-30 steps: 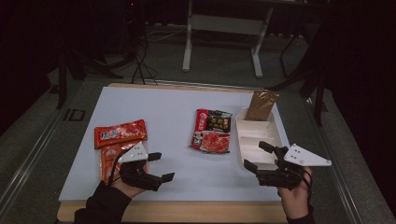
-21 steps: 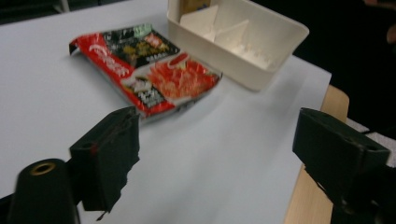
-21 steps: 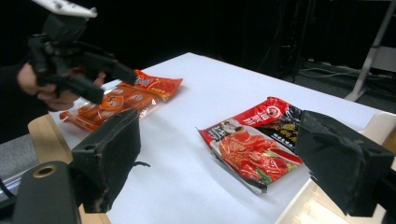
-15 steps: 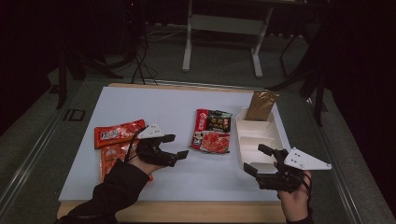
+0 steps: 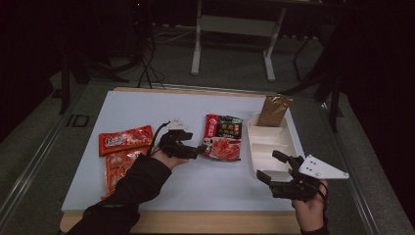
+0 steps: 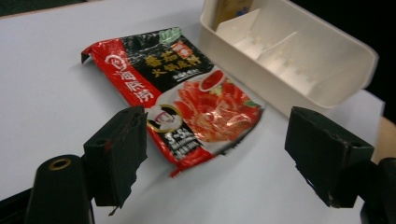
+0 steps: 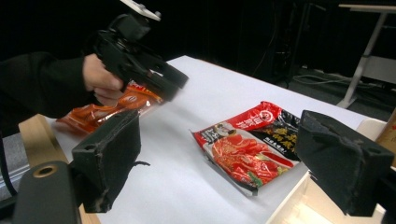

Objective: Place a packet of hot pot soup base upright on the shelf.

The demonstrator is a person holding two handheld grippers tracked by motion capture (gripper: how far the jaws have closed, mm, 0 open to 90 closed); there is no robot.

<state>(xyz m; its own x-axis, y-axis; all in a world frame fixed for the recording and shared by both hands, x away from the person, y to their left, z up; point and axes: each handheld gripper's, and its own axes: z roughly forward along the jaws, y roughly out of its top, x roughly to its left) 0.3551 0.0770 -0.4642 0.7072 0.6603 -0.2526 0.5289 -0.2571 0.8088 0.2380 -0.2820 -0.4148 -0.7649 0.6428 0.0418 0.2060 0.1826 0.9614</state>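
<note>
While apart, left gripper (image 5: 192, 145) beside sauce packet (image 5: 223, 137)

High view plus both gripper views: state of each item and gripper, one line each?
Red-and-black foil sauce packet: flat on the table, sealed, ungripped.
Two orange-red plastic snack packets: flat at the left, unheld.
White divided plastic tray: upright; compartments look empty except the far one.
Brown paper pouch: standing in the tray's far compartment.
Left gripper: open, beside the sauce packet, holding nothing.
Right gripper: open, empty, by the tray's near end.
</note>
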